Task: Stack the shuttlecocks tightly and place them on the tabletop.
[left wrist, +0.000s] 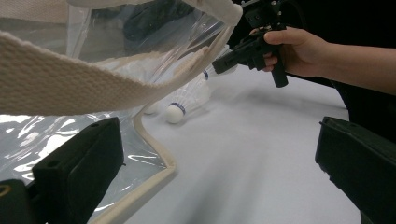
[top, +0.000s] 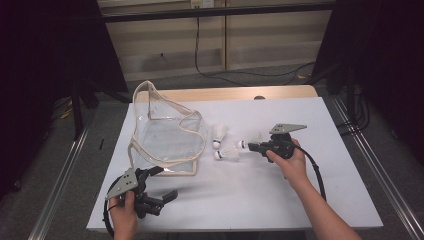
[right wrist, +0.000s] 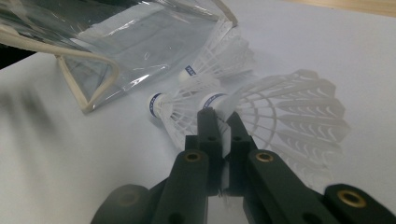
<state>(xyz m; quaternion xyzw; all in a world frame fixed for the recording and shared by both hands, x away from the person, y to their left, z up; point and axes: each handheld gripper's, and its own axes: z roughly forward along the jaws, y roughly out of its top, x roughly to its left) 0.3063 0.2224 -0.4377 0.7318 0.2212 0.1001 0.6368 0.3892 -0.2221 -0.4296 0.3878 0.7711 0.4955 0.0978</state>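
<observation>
**Shuttlecock Pinched at the Feathers, Bag Mouth Waiting to the Left**

While the left gripper is held low at the near edge of the white table, its jaws are spread wide with nothing between them, and they are aimed past the near corner of the clear bag toward the shuttlecocks. In the left gripper view the cream strap of that bag is seen hanging just above the jaws, so this hand is judged the nearer one to the bag's opening.

Farther in, the right gripper is held level over the middle of the table, gripped from behind by the right hand, with the forearm running back toward the near right corner. Its jaws are pressed together on the feather skirt of one shuttlecock; the pinch is made at the skirt's edge, as the right gripper view shows, and whether the skirt is lifted clear of the table cannot be told. The long axis of the held shuttlecock lies roughly along the jaws, with the cork end pointing away from the hand and toward the bag.

Two more shuttlecocks lie just beyond the jaw tips, between the held one and the bag. The bag lies directly ahead of the right jaws, to the left across the table, so a carry along the shuttlecock's own axis is judged to be what comes next.
</observation>
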